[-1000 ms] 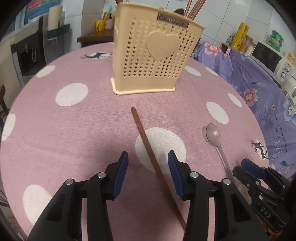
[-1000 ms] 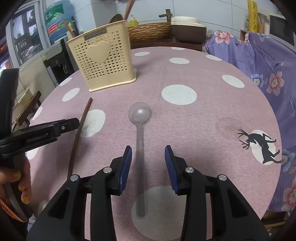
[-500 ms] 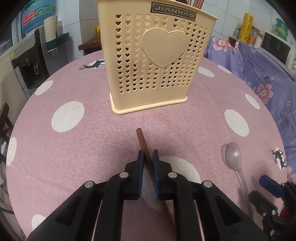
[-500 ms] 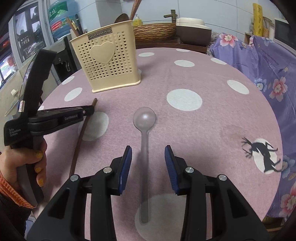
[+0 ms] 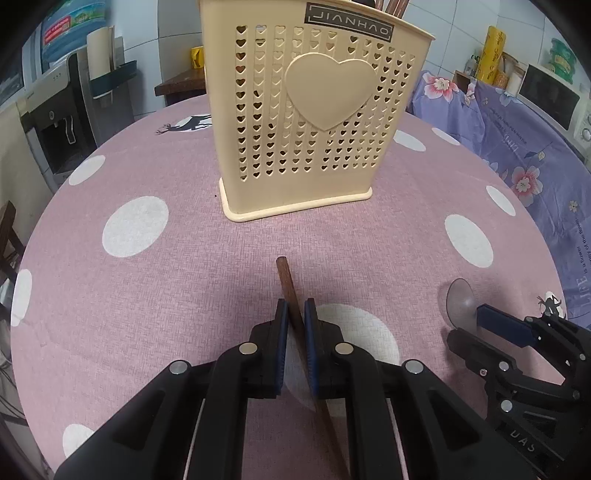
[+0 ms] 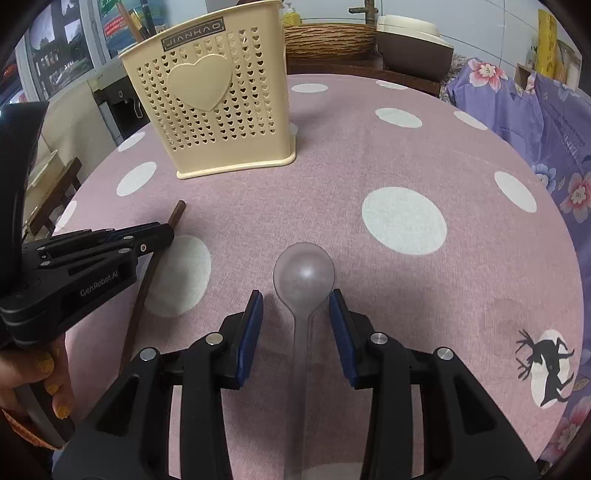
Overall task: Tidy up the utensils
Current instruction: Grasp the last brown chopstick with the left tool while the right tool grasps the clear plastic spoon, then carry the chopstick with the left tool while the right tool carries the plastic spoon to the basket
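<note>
A cream perforated utensil holder (image 5: 310, 122) with a heart on its front stands on the pink dotted tablecloth; it also shows in the right wrist view (image 6: 210, 107). My left gripper (image 5: 294, 314) is shut on a brown wooden chopstick (image 5: 286, 280) that lies on the cloth pointing toward the holder. In the right wrist view the left gripper (image 6: 162, 232) and chopstick (image 6: 147, 280) show at left. My right gripper (image 6: 295, 306) is open, its jaws either side of a translucent spoon (image 6: 304, 277). The spoon bowl (image 5: 460, 304) shows at the right of the left wrist view.
Brown chopsticks (image 5: 395, 5) stick up from the holder. A purple floral cloth (image 5: 524, 147) covers furniture to the right. A wicker basket (image 6: 328, 38) and a brown-and-white cooker (image 6: 413, 40) stand on a sideboard behind the round table (image 6: 406, 155).
My left gripper moved forward along the chopstick and shut on it. My right gripper moved forward along the spoon, its jaws now beside the bowl's neck, still open.
</note>
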Tool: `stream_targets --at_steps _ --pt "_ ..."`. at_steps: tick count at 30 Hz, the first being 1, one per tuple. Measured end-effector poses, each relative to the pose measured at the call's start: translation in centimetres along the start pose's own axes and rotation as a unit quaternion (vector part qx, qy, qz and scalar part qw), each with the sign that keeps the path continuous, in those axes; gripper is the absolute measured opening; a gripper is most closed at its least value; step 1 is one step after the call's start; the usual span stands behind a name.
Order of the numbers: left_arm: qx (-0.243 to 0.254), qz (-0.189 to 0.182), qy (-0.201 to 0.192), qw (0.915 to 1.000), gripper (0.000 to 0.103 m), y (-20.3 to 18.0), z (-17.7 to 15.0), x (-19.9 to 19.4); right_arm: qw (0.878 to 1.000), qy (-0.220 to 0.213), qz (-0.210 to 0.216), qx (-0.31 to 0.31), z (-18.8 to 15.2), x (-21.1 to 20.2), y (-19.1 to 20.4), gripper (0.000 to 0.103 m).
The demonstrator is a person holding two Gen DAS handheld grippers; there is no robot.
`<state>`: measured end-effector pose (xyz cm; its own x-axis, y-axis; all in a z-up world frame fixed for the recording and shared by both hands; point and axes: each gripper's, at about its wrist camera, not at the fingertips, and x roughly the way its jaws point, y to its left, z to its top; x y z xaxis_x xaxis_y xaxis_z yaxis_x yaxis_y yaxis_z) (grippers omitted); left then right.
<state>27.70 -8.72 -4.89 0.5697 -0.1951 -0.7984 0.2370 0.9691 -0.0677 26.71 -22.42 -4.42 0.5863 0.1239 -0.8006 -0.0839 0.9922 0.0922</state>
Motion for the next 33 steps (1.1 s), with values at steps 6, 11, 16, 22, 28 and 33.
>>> stream_targets --at_steps 6,11,16,22,28,33 --pt "0.002 0.005 -0.005 1.0000 0.011 -0.3 0.3 0.3 0.999 -0.002 -0.027 -0.022 0.8 0.7 0.7 0.038" --pt "0.012 0.016 -0.012 0.9997 0.010 -0.6 0.3 0.4 0.999 -0.004 -0.028 -0.022 1.0 0.9 0.7 0.037" --pt "0.005 0.014 -0.014 0.9998 0.009 -0.5 0.3 0.4 0.999 -0.007 -0.026 -0.019 1.0 0.9 0.6 0.037" --pt "-0.005 0.006 -0.018 0.9998 0.008 -0.2 0.4 0.2 1.000 -0.025 -0.008 0.006 1.3 0.0 -0.3 0.037" --pt "-0.010 -0.011 -0.050 0.9986 0.008 0.1 0.7 -2.6 0.998 -0.055 0.014 0.022 1.9 -2.7 -0.6 0.037" --pt "-0.023 -0.038 -0.105 0.9935 0.008 1.2 1.3 -8.1 0.994 -0.092 0.042 0.035 2.7 -6.6 -0.9 0.037"
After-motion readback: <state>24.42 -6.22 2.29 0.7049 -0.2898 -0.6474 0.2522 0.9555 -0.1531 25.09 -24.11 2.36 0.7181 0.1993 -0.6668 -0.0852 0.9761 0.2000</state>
